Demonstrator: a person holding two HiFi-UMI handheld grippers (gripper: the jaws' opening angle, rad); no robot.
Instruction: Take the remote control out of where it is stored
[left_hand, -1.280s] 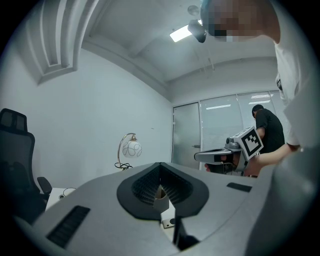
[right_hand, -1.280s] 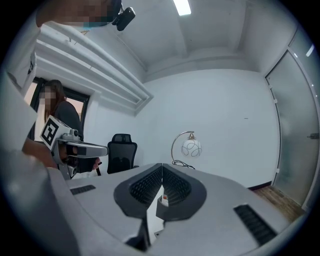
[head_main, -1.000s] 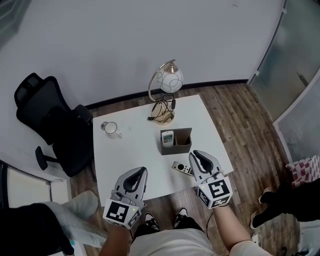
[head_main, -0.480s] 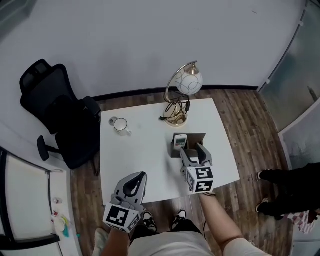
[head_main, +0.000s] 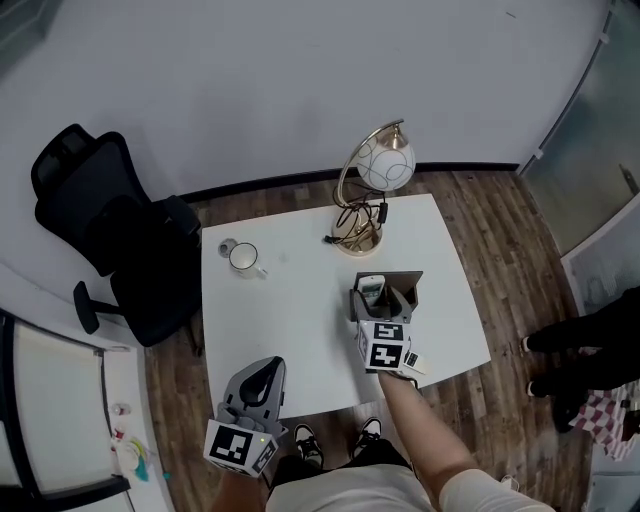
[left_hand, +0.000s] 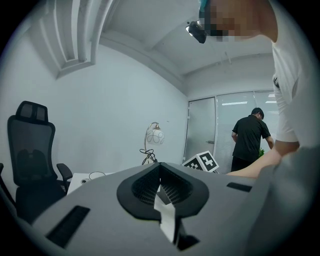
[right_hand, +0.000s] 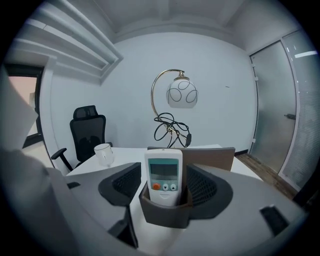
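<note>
- The right gripper (right_hand: 165, 183), whose jaws have just been opening, straddles the remote control (right_hand: 163, 172) without pressing it.
- The remote control stands upright in the brown holder (right_hand: 165, 216) on the table (head_main: 290, 320).
- This is the reaching step; next, the jaws should close on the remote control and lift straight up.
- The left gripper (left_hand: 161, 186) waits with its jaws together, empty.

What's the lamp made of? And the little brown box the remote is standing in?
The lamp: its curved arm gleams like gold-coloured metal; the round white shade looks like frosted glass, maybe plastic. The box holding the remote looks like dark brown plastic or stiff board: dull, no shine.
</note>
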